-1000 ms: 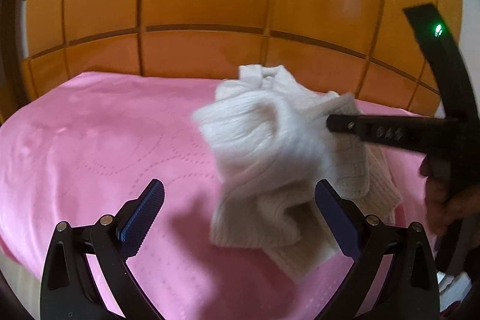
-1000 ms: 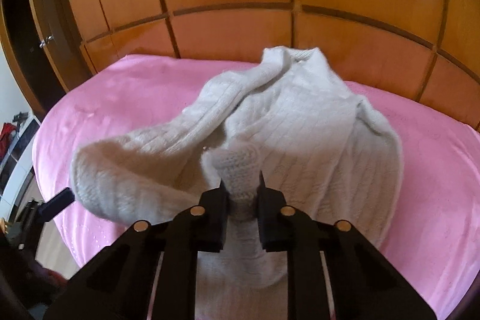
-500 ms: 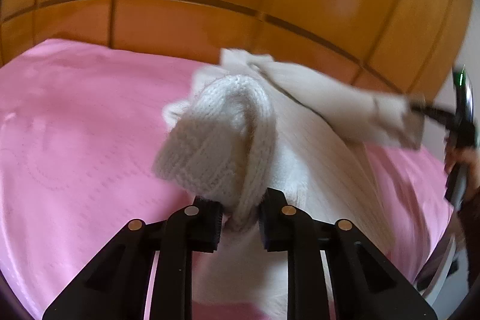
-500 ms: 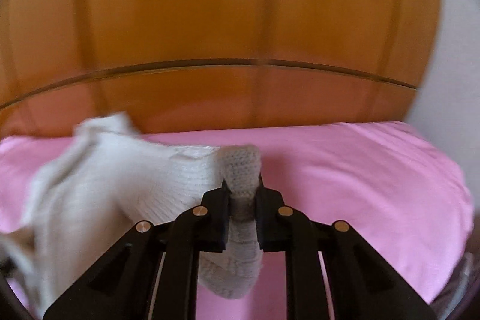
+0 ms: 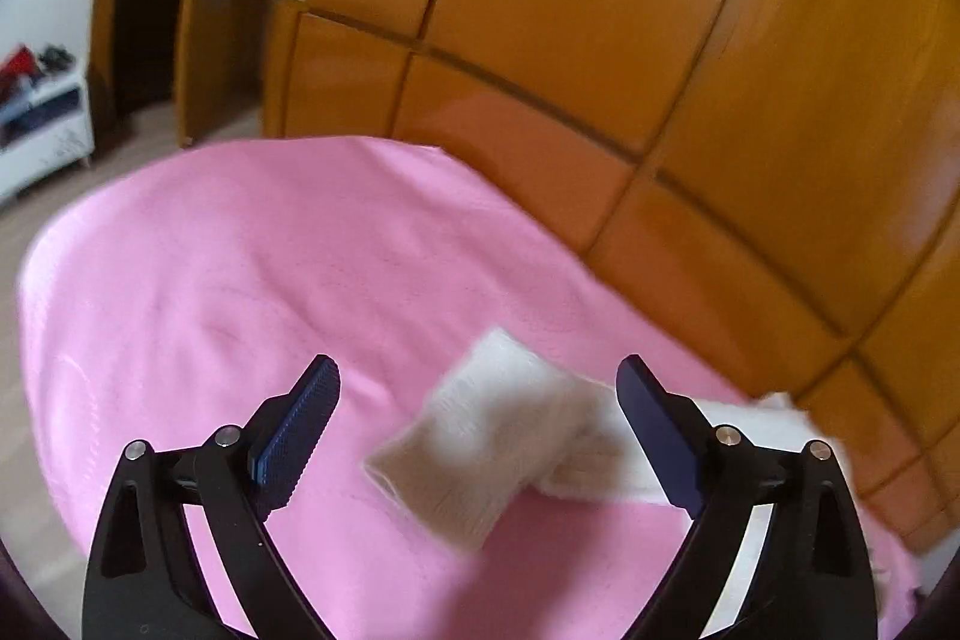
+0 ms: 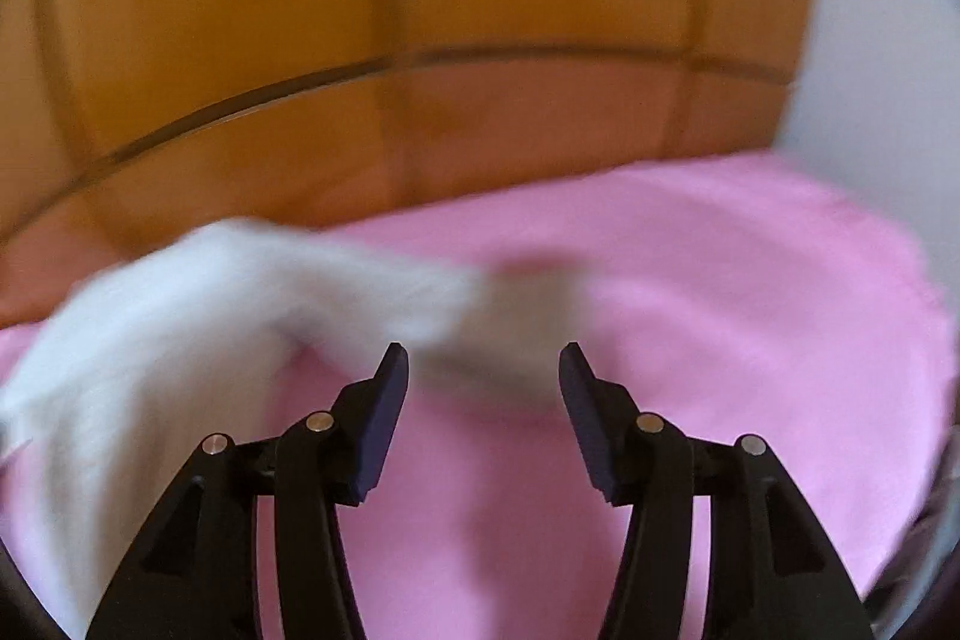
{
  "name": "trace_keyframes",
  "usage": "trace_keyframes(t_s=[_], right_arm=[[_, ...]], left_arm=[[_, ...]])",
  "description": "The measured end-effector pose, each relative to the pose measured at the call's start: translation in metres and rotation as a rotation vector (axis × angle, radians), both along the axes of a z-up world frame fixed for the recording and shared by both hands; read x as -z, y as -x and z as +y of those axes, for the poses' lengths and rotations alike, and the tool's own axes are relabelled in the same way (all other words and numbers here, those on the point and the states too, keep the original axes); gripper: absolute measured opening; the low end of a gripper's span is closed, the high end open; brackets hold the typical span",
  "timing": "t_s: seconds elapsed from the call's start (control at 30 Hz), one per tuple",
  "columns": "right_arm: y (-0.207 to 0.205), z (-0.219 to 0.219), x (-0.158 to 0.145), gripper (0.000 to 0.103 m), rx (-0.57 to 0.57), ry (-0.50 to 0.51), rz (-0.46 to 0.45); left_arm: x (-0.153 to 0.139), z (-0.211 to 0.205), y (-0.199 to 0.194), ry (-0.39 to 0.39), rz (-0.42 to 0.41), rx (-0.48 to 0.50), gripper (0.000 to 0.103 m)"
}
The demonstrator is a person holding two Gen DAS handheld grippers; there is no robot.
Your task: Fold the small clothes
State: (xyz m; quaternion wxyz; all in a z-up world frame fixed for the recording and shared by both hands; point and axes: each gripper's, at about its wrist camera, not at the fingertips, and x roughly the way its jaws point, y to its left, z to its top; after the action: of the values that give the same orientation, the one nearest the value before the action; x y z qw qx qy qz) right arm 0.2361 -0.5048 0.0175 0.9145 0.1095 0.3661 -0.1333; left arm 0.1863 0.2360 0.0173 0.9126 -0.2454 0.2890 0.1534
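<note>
Both sets of jaws just popped open, empty: left gripper point(image 5: 474, 421) over the knit sweater point(image 5: 480, 451) cuff, right gripper point(image 6: 483, 391) by the other sleeve.

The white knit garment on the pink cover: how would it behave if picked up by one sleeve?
The white knit garment probably flops: its sleeve already bends over itself. Fuzzy ribbing suggests grippy, not slippery. Likely light.

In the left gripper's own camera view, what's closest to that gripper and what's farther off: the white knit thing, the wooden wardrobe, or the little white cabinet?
1. White knit garment: lying between the open left gripper fingers on the pink bedspread.
2. Wooden wardrobe: behind the bed, upper right.
3. White cabinet: far left, across the floor.
</note>
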Motion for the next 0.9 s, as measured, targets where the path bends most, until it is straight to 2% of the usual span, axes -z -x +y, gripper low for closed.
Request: trace_keyframes(t_s=[0.03, 0.07, 0.17, 0.23, 0.3, 0.4, 0.47, 0.53, 0.63, 0.7, 0.77, 0.83, 0.9], right_arm=[[0.007, 0.010, 0.006, 0.041, -0.069, -0.065, 0.015], [0.017, 0.025, 0.016, 0.035, -0.148, -0.152, 0.042], [0.041, 0.071, 0.039, 0.022, -0.296, -0.305, 0.103], [0.056, 0.094, 0.052, 0.018, -0.353, -0.378, 0.142], [0.068, 0.108, 0.064, 0.016, -0.378, -0.445, 0.176], [0.081, 0.121, 0.079, 0.016, -0.409, -0.539, 0.217], [0.090, 0.125, 0.086, 0.020, -0.394, -0.542, 0.223], [0.092, 0.122, 0.093, 0.022, -0.359, -0.560, 0.229], [0.086, 0.129, 0.098, 0.026, -0.357, -0.576, 0.194], [0.076, 0.131, 0.101, 0.025, -0.347, -0.589, 0.170], [0.073, 0.134, 0.101, 0.008, -0.345, -0.569, 0.160], [0.072, 0.134, 0.094, 0.006, -0.349, -0.552, 0.161], [0.079, 0.132, 0.072, 0.006, -0.376, -0.522, 0.110]], left_arm=[[0.005, -0.007, 0.005, 0.022, 0.018, 0.054, 0.089], [0.010, -0.014, 0.009, 0.035, 0.028, 0.089, 0.081], [0.041, -0.055, 0.028, 0.139, 0.075, 0.288, 0.067], [0.062, -0.091, 0.041, 0.235, 0.119, 0.428, 0.060], [0.082, -0.126, 0.055, 0.333, 0.153, 0.545, 0.059], [0.104, -0.164, 0.070, 0.444, 0.185, 0.647, 0.059], [0.114, -0.183, 0.071, 0.458, 0.209, 0.668, 0.059], [0.117, -0.201, 0.072, 0.506, 0.223, 0.674, 0.059], [0.117, -0.217, 0.067, 0.518, 0.210, 0.659, 0.059], [0.113, -0.228, 0.060, 0.513, 0.212, 0.691, 0.056], [0.113, -0.236, 0.051, 0.458, 0.224, 0.707, 0.009], [0.109, -0.234, 0.048, 0.427, 0.233, 0.700, 0.010], [0.093, -0.222, 0.051, 0.412, 0.189, 0.701, 0.009]])
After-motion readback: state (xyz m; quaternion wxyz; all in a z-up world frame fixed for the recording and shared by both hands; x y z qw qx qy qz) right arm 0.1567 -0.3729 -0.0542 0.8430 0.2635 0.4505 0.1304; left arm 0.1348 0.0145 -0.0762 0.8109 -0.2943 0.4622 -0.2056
